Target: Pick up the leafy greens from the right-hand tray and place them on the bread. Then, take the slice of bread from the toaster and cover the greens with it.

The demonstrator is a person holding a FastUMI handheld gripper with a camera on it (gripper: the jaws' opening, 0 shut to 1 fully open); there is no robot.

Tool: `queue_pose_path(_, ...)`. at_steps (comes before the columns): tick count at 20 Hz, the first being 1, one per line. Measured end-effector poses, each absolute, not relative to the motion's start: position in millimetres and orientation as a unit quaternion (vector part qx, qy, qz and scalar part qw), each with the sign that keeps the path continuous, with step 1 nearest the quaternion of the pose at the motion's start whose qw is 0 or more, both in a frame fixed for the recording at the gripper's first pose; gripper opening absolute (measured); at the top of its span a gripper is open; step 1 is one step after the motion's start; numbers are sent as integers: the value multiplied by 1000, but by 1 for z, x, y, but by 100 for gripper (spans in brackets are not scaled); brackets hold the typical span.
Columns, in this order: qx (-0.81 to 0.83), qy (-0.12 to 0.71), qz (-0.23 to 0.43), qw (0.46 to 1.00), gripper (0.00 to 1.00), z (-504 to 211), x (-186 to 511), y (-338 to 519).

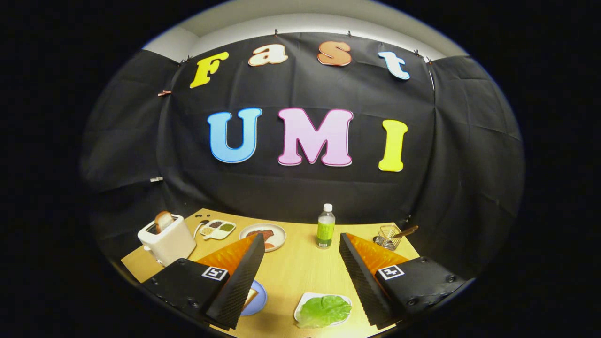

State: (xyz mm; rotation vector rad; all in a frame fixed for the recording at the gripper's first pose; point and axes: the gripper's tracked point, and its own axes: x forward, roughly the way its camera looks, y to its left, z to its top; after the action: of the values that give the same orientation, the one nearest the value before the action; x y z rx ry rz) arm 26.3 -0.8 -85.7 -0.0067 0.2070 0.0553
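We saw the gripper (300, 263) w/ fingers spread wide, holding nothing. The leafy greens (324, 311) lay on a white tray (305, 303) between them, at 6 o'clock; toaster (167, 241) w/ bread slice (164, 220) at 10.

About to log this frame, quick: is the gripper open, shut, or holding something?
Gripper: open, holding nothing; the leafy greens lie on their tray between the fingers, untouched.
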Motion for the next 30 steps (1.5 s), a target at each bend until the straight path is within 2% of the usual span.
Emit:
queue_pose_path(15,15,346,16,938,99,-315,20,-56)
queue_pose_path(23,-16,414,12,910,99,-378,14,-69)
queue_pose_path(30,-28,437,37,898,98,-397,15,-56)
